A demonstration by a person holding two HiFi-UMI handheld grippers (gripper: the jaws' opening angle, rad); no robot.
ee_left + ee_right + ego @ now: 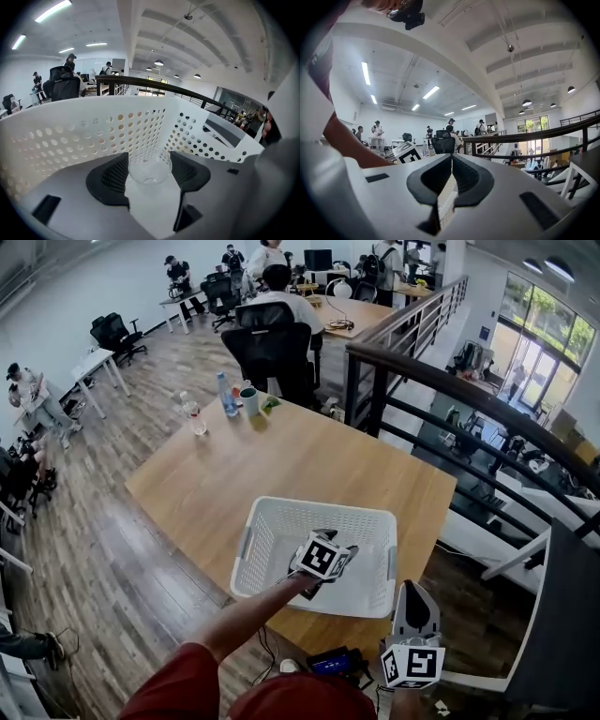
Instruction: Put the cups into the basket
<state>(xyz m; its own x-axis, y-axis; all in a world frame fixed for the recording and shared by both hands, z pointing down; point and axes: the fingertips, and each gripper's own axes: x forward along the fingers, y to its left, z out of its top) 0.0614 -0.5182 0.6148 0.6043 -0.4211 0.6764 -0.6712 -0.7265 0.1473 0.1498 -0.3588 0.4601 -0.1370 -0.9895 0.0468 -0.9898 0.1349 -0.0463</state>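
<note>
A white perforated basket (272, 512) stands at the near side of the wooden table (281, 451). My left gripper (330, 549) reaches down inside it. In the left gripper view its dark pads (110, 176) sit against both sides of a clear plastic cup (149, 171), close to the basket's wall (70, 136). The cup is hidden under the marker cube in the head view. My right gripper (413, 607) hangs off the table's front edge, right of the basket, pointing at it. In the right gripper view its jaws meet, with nothing between them (451, 159).
At the table's far corner stand a clear bottle (194, 415), a blue bottle (227, 395) and a green mug (249, 401). A black office chair (277, 352) is behind that corner. A dark railing (450, 390) runs along the right side.
</note>
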